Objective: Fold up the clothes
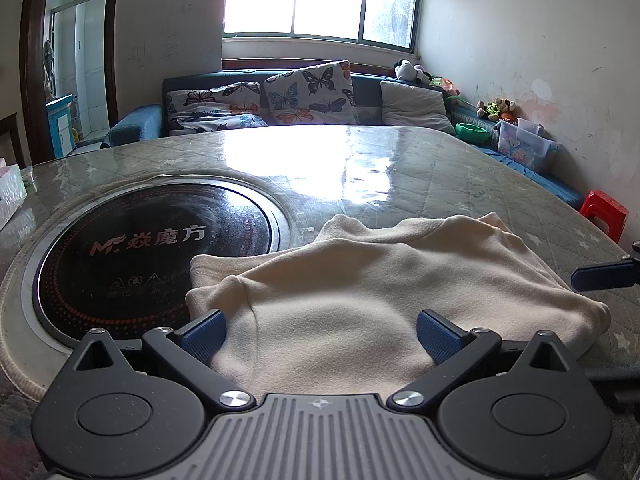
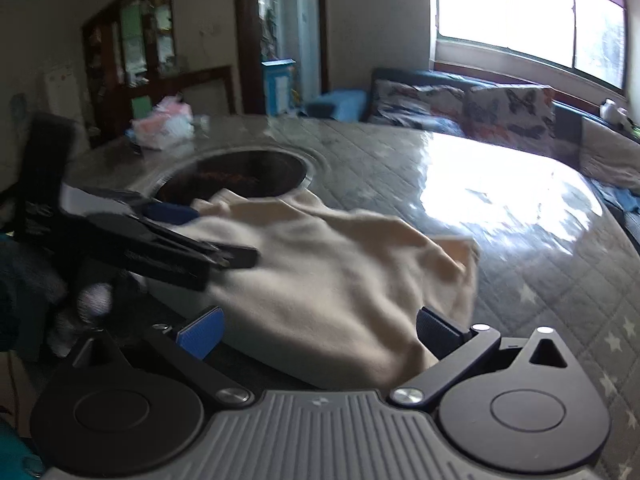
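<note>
A cream fleece garment (image 1: pixel 360 280) lies folded in a rough rectangle on the quilted table, its far edge partly over the black cooktop. My left gripper (image 1: pixel 320 334) is open, its blue pads on either side of the garment's near edge, nothing pinched. A blue fingertip of the right gripper (image 1: pixel 604 274) shows at the right edge of the left wrist view. In the blurred right wrist view the same garment (image 2: pixel 340 280) fills the middle. My right gripper (image 2: pixel 320 336) is open over its near edge. The left gripper (image 2: pixel 160 248) crosses from the left above the cloth.
A round black induction cooktop (image 1: pixel 152 248) is set into the quilted table (image 1: pixel 460 168) to the left of the garment. A white box (image 1: pixel 10 196) sits at the table's left edge. A sofa with butterfly cushions (image 1: pixel 304 94) stands behind, a red stool (image 1: pixel 604 212) to the right.
</note>
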Available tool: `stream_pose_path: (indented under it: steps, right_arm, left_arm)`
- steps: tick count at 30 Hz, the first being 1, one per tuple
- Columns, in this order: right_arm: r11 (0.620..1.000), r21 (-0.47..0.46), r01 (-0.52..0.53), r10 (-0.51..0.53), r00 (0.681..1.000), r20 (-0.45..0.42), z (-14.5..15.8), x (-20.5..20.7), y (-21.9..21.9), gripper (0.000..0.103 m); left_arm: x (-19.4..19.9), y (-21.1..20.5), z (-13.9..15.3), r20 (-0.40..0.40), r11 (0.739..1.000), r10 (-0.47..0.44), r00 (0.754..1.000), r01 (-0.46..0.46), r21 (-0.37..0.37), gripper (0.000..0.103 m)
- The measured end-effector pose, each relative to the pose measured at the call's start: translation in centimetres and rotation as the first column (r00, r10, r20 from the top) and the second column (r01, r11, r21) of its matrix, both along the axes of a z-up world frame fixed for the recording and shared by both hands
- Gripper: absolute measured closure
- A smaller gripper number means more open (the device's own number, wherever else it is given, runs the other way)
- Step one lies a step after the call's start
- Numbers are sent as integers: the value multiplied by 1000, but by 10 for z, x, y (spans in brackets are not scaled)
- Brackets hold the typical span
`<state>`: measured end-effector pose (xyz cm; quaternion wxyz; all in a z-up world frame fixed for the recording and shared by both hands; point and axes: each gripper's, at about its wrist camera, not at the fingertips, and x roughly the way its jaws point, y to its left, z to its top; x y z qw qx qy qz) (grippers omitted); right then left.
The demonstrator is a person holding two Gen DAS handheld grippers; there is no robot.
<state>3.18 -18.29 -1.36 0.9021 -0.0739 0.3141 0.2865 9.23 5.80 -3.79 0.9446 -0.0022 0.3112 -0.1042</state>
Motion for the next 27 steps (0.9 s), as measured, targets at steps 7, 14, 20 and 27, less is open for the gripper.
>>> stream_pose_path:
  steps: [7,14,20,27]
  right_arm:
    - [1000,16,-15,16,998,-59,-15,0,3,0]
    - [1000,5,-14,14,1000,-6,1,-1,10,0]
    - [999,-24,31,-31,999,19,-1,9,14,0]
    - [997,-64,43,-41,999,34,-10,16,26,0]
  left_arm:
    - [0,0,0,-1,1000,-1,1000,1,1,0]
    - [-1,2,5,8,1000,7,1000,-7,-7,0]
    - [-12,22,22,37,997,80,996,-80,5,0]
    - [-29,37,16,14,993,107,994,-108,48,0]
